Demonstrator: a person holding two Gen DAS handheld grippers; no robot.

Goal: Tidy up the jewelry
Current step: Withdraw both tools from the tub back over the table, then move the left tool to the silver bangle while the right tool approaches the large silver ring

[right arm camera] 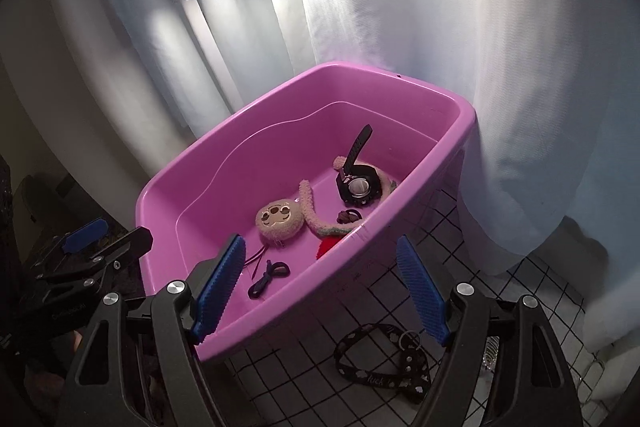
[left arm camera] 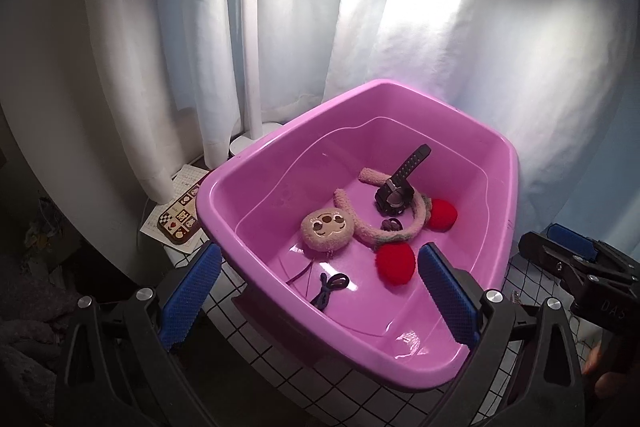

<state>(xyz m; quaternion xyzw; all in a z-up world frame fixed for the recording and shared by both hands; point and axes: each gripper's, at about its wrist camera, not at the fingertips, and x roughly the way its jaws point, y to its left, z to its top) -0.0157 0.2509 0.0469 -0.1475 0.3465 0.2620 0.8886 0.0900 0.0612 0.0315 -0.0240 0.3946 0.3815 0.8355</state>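
A pink plastic basin point(left arm camera: 280, 131) point(right arm camera: 240, 111) stands on a grid-patterned cloth. Inside lie a black watch point(left arm camera: 394, 193) point(right arm camera: 358, 187), a plush sloth headband point(left arm camera: 326, 229) point(right arm camera: 278, 219), two red pompoms point(left arm camera: 442, 213), a dark hair tie point(left arm camera: 330, 287) point(right arm camera: 268, 277) and a small brown clip point(left arm camera: 390, 225). My left gripper point(left arm camera: 320, 293) hovers open over the basin's near rim, nothing pressed between its blue pads. My right gripper point(right arm camera: 320, 289) is open above the basin's right corner, holding nothing. A black printed lanyard point(right arm camera: 374, 381) with a key ring lies on the cloth below it.
A white desk lamp point(left arm camera: 252, 67) stands behind the basin against pale curtains. A patterned card point(left arm camera: 180, 223) on papers lies left of the basin. The grid cloth point(right arm camera: 460, 247) stretches right of the basin. Each gripper shows at the edge of the other's view.
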